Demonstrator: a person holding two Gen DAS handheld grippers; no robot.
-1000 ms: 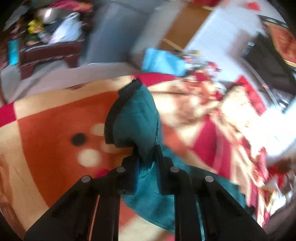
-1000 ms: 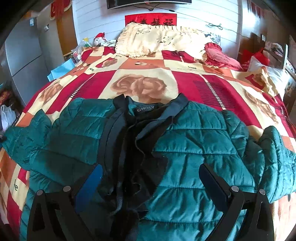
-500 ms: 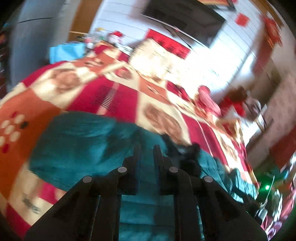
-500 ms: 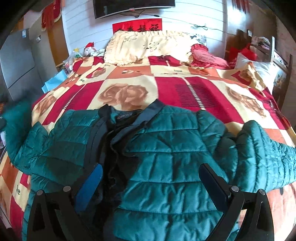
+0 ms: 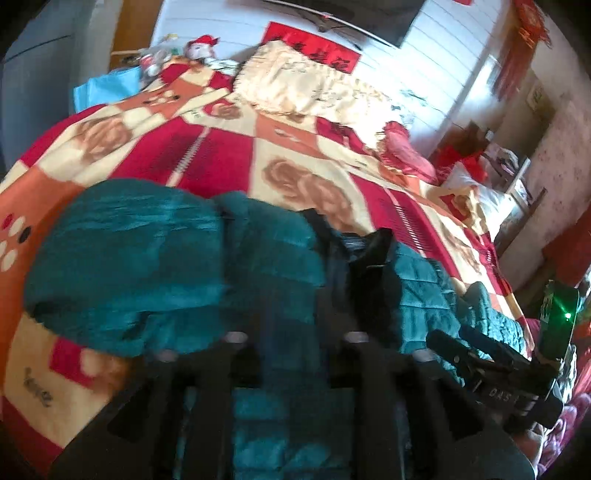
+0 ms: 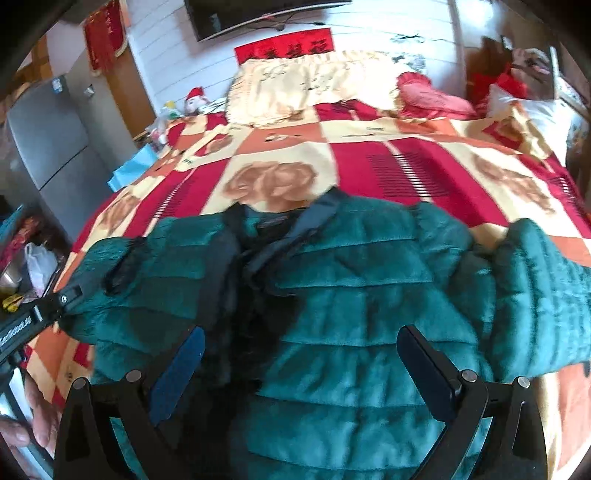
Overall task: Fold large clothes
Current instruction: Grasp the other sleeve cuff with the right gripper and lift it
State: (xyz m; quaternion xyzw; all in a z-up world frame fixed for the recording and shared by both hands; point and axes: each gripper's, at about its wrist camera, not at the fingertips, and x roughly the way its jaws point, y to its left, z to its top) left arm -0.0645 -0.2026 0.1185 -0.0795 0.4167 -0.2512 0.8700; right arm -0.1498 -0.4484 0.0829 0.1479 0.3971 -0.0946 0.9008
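While lying face up across the near end of the bed point(image 6: 424, 173), the teal jacket point(image 6: 369, 295) is spreading almost from the left edge to the right edge, its dark collar point(image 6: 273, 225) pointing toward the head of the bed. Its front is hanging open down the middle, showing a black lining point(image 6: 255, 332). One sleeve point(image 6: 543, 295) is bulging up near the right edge; the other sleeve point(image 5: 125, 266) is lying folded in over the jacket's left side, its dark cuff point(image 6: 122, 269) resting on the quilted chest.

Over that folded sleeve, the left gripper point(image 5: 291, 354) is opening its jaws, with jacket fabric showing in the gap between them; the view is too blurred to tell whether the pads are touching the cloth. In the right wrist view this tool is entering from the left edge, and a hand point(image 6: 37, 413) is gripping its handle.

Above the jacket's lower front, the right gripper point(image 6: 299, 365) is hovering with its jaws spread wide and nothing between them. The left wrist view is catching it near the right edge of the bed.

Under the jacket, a checked blanket point(image 6: 288, 147) in red, orange and cream is covering the bed. At the head, a cream pillow point(image 6: 306, 85) and a red cushion point(image 6: 432, 96) are lying side by side. Beyond the left edge a grey fridge point(image 6: 48, 140) is standing, and a TV point(image 6: 251, 14) is hanging on the wall above the pillow.
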